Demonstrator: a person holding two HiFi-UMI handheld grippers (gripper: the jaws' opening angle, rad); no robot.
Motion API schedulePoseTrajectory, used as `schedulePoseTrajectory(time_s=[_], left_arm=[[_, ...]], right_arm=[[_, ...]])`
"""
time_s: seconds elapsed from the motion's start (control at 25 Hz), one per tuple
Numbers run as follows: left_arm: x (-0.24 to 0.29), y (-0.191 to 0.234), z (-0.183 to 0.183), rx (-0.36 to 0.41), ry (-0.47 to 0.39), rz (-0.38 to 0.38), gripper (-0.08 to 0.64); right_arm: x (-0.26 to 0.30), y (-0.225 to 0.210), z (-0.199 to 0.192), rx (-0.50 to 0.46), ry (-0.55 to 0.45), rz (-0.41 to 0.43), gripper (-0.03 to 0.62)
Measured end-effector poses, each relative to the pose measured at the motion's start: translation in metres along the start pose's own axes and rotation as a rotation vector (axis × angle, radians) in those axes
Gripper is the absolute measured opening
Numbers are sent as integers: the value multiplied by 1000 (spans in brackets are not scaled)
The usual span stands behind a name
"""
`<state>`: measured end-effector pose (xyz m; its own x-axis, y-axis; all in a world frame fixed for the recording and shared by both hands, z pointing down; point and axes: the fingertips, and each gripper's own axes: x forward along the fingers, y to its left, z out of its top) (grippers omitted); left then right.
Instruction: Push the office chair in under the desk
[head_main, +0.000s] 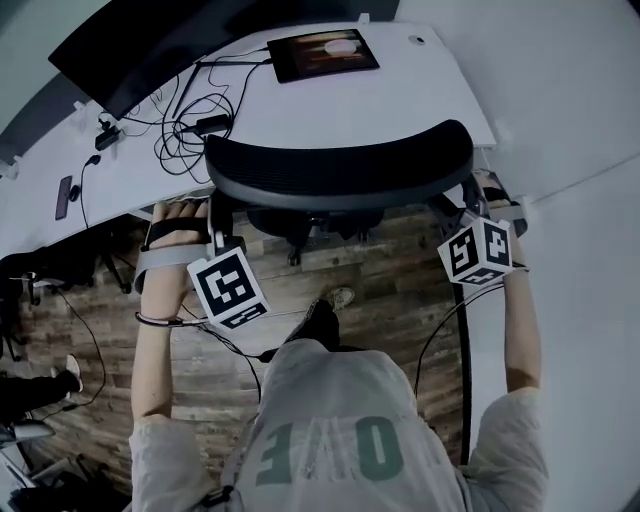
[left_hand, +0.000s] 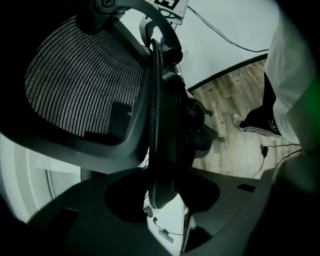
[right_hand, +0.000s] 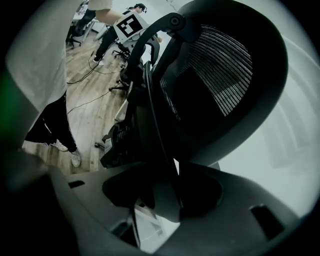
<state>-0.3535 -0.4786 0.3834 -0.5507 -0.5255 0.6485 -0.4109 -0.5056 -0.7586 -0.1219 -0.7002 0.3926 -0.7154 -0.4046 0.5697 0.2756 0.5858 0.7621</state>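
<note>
**Position.** The chair (head_main: 340, 170) is found facing the desk (head_main: 420, 90), with its mesh back level with the desk's near edge. The seat is hidden beneath the back, so it cannot be told how far under the desk it lies. The task is judged well advanced but not closed out.

**Grippers.** The left gripper (left_hand: 162, 192) is seen partly closed on the dark rim at the left side of the chair's back, and the rim fills the gap between the jaws. The right gripper (right_hand: 160, 197) is set likewise on the right rim, its jaws a little wider. Nothing else is held.

**Risks noted.**
- The chair is expected to swivel and roll. If one side is pushed harder than the other, the back may be turned and a corner driven against the desk edge.
- The rims are narrow and curved — a jaw may be slid off under forward load.
- Cables (head_main: 185, 130) are bunched on the desk at the left, and a cord (head_main: 230, 345) trails on the floor by the feet — either could be snagged.
</note>
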Motion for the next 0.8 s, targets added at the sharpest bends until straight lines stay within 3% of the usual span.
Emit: schedulePoseTrajectory(time_s=[0.4, 0.8], left_arm=[[34, 29, 10, -37, 3, -2, 169], [35, 30, 12, -33, -27, 5, 170]], right_arm=[[50, -40, -15, -45, 37, -57, 206], [55, -43, -18, -38, 52, -95, 209]])
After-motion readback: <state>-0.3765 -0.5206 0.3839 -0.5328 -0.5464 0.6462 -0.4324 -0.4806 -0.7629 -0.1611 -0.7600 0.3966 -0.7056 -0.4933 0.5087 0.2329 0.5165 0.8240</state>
